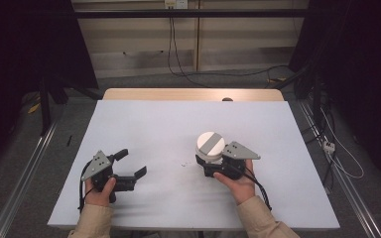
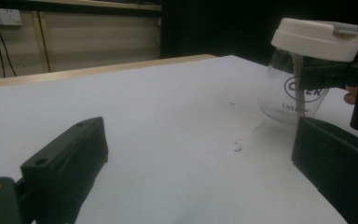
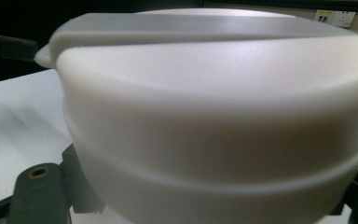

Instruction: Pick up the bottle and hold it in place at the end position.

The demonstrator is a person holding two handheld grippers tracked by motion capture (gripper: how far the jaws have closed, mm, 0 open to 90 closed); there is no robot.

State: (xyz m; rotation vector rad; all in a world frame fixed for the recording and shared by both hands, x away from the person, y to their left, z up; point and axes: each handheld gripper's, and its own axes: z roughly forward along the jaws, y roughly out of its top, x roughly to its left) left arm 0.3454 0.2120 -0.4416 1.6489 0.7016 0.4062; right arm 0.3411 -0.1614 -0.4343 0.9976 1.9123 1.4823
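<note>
A clear plastic jar [image 1: 210, 145] with a white lid and a grey strip across the top sits just right of the table's middle. My right gripper [image 1: 209, 156] is shut on it just below the lid, held by a hand at the near right. In the left gripper view the jar [image 2: 298, 91] shows printed lettering, and its base looks slightly off the surface. The lid [image 3: 214, 116] looms close in the right gripper view, with a black finger [image 3: 39, 189] beside it. My left gripper [image 1: 133, 162] rests open at the near left, nothing between its fingers [image 2: 70, 158].
The white tabletop [image 1: 178, 119] has a wooden strip [image 1: 193, 94] along its far edge. A few dark specks [image 2: 237, 148] lie between the grippers. Cables [image 1: 337, 158] trail on the floor to the right, and metal rails flank the table.
</note>
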